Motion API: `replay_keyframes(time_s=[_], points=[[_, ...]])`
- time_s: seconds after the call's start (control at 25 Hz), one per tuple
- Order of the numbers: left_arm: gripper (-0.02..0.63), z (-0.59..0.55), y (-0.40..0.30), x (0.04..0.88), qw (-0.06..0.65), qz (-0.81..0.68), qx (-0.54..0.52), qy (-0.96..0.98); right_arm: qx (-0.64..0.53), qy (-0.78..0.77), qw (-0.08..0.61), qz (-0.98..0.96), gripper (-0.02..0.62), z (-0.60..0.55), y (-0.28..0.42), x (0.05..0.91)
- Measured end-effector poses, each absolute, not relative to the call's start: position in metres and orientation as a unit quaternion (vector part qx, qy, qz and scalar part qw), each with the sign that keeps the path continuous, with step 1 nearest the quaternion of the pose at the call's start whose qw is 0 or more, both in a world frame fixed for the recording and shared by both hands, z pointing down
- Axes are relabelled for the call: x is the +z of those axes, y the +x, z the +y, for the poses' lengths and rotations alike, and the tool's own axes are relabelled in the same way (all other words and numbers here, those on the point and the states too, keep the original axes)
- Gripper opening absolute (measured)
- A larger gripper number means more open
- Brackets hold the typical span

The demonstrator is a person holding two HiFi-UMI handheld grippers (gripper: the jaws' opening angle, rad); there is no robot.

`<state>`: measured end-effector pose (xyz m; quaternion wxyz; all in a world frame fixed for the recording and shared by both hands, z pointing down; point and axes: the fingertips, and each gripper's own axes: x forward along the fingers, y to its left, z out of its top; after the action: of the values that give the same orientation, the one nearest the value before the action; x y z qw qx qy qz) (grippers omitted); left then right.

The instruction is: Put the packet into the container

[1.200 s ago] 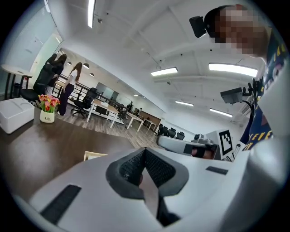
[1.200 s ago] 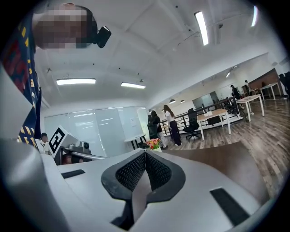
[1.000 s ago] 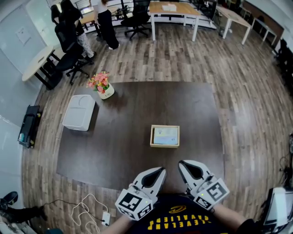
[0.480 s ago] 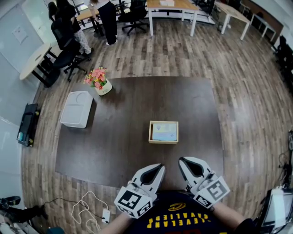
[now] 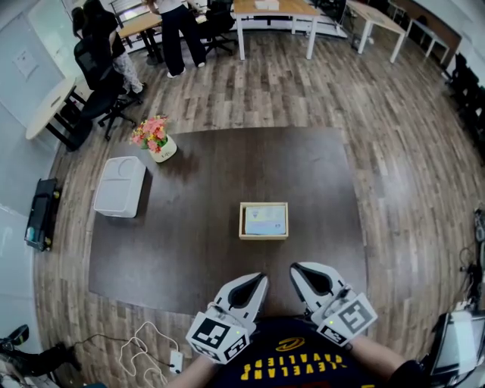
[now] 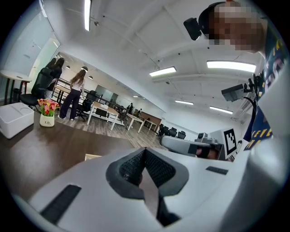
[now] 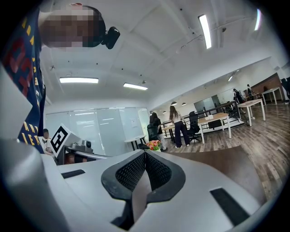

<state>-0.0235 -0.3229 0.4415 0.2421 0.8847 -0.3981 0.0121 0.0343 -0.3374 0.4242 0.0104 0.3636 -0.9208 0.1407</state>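
A small wooden container [image 5: 264,220] stands on the dark table [image 5: 197,227], with a pale packet [image 5: 264,220] lying flat inside it. My left gripper [image 5: 256,281] and right gripper [image 5: 300,271] hover side by side at the table's near edge, close to my body, well short of the container. Both are shut with nothing between the pads. In the left gripper view the jaws [image 6: 145,152] meet in a closed seam, and a corner of the container [image 6: 93,157] peeks over them. In the right gripper view the jaws [image 7: 145,155] are likewise pressed together.
A white lidded box [image 5: 120,186] sits at the table's left, with a flower pot [image 5: 157,142] behind it. Cables [image 5: 148,345] lie on the wooden floor at lower left. People [image 5: 178,30], office chairs [image 5: 95,72] and desks [image 5: 273,15] stand further back.
The view has drifted, so the table and container appear slightly lower and to the left. Both grippers stay shut in the same place near my body.
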Motion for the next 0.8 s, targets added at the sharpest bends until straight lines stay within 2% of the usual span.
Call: replay_keyframes(time_s=[0.8], points=[[0.000, -0.326, -0.009, 0.445, 0.246, -0.393, 0.023, 0.886, 0.145, 0.365, 0.004, -0.919, 0.009, -0.336, 0.046, 0.423]])
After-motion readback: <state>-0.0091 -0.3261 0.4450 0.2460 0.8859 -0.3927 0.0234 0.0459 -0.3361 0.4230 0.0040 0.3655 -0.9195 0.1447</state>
